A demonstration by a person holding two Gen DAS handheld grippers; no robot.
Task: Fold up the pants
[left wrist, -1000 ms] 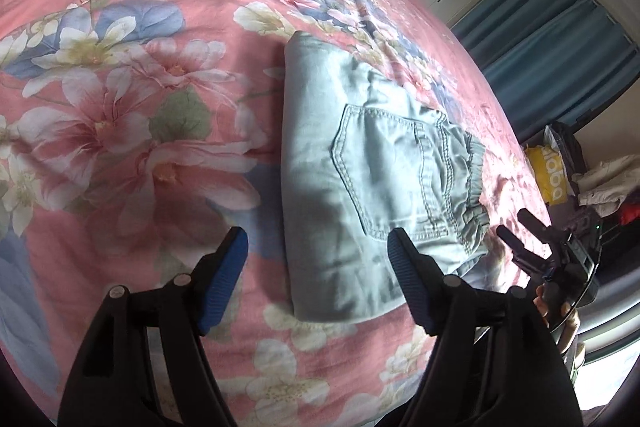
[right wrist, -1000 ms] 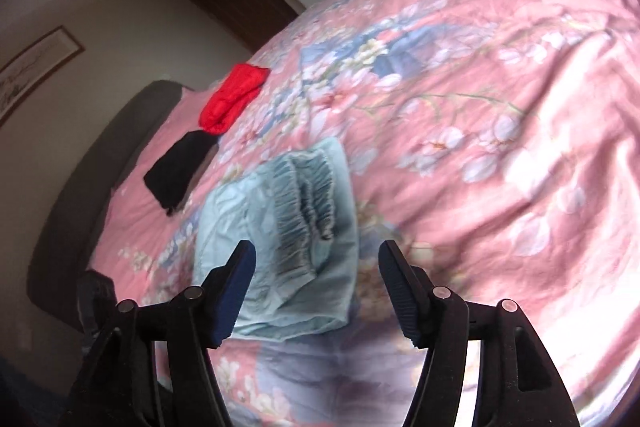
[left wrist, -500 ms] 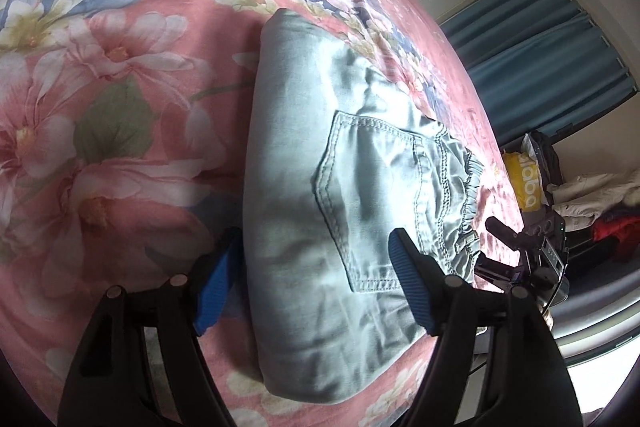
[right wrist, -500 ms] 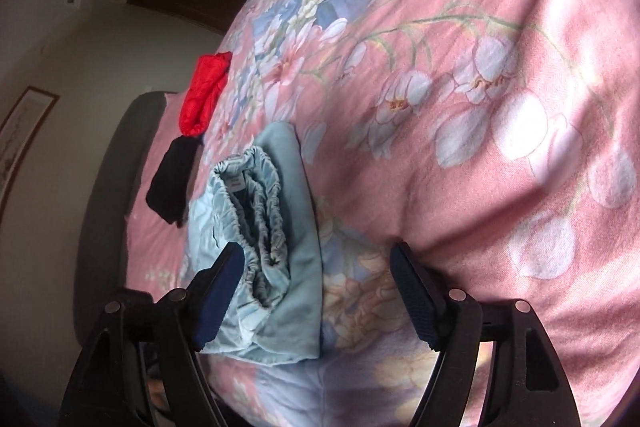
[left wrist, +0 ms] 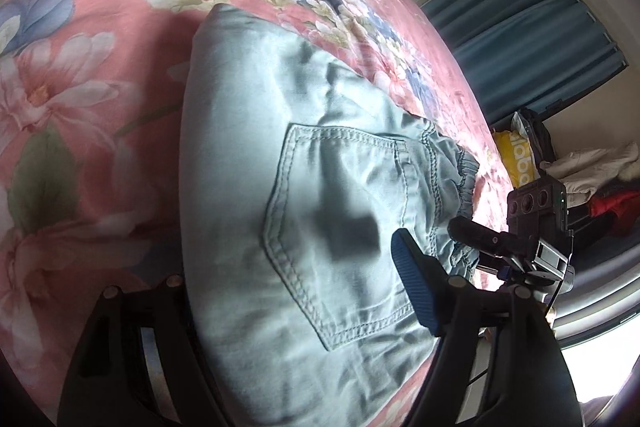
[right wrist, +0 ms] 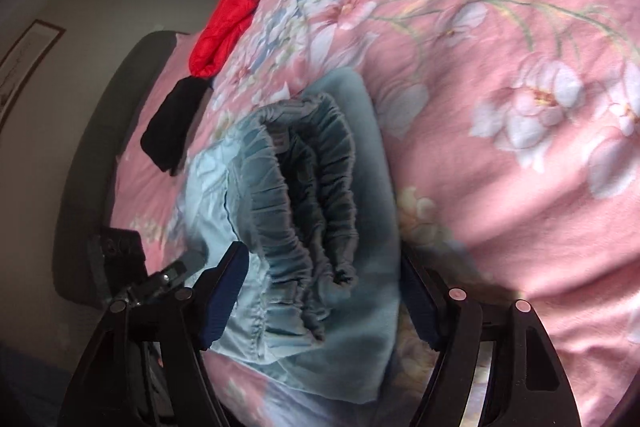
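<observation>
Light blue pants [left wrist: 288,195] lie folded in a stack on the pink floral bedspread [left wrist: 80,75], back pocket up. My left gripper [left wrist: 296,291] is open and straddles the near side of the stack; its left finger is hidden under the fabric edge. In the right wrist view the pants [right wrist: 312,195] show their gathered elastic waistband. My right gripper [right wrist: 320,295] is open around that waistband end, one finger on each side. The right gripper also shows in the left wrist view [left wrist: 480,239] at the waistband.
A red garment [right wrist: 222,31] and a black garment [right wrist: 172,123] lie farther up the bed near the dark headboard [right wrist: 100,131]. Blue curtains [left wrist: 532,39], a yellow bag [left wrist: 516,159] and piled clothes [left wrist: 596,179] stand beyond the bed edge.
Both grippers have moved in low toward the folded pants. They now straddle opposite ends of the stack, and the left gripper's left finger has slid under the fabric edge.
</observation>
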